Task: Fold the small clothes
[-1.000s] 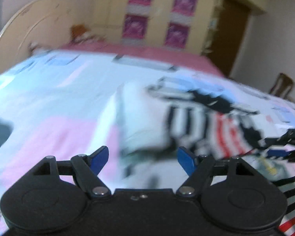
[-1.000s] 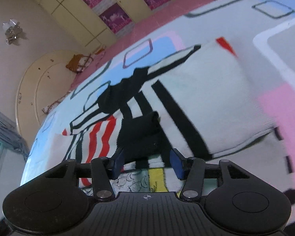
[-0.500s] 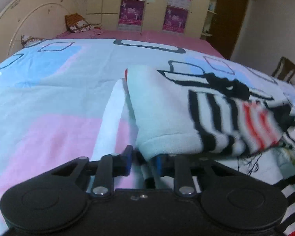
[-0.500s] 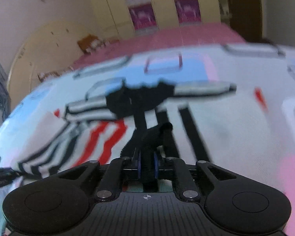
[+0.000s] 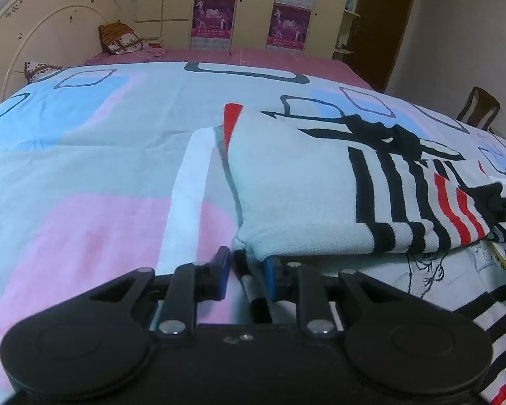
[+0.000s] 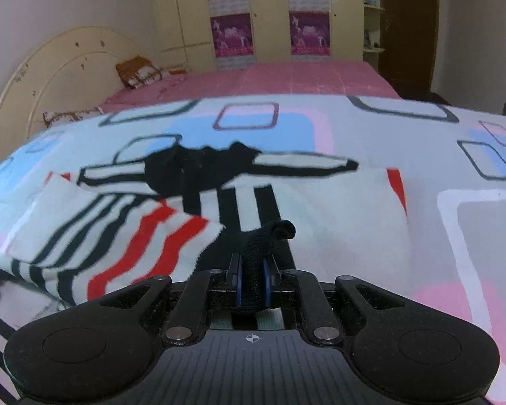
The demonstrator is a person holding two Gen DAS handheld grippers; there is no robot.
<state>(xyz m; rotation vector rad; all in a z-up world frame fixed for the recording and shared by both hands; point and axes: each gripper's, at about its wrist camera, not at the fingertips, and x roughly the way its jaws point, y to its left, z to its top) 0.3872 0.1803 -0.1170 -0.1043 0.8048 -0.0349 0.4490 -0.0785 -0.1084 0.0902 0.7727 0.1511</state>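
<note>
At lower centre: left gripper (image 5: pixel 244 276) pinching sweater (image 5: pixel 307 182) hem; right gripper (image 6: pixel 252 281) clamped on black cuff (image 6: pixel 263 246), both just closed.

Left hand-held gripper (image 5: pixel 245 276) pinching striped sweater (image 5: pixel 320 195) hem, patterned bedsheet (image 5: pixel 84 155)

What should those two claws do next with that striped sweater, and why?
Probably lift together and carry the held edge over toward the collar. The left claw pinches the pale hem corner of the striped sweater; the right claw is shut on a black fold of it. The sweater lies on the bedspread, so both grips look ready.
</note>
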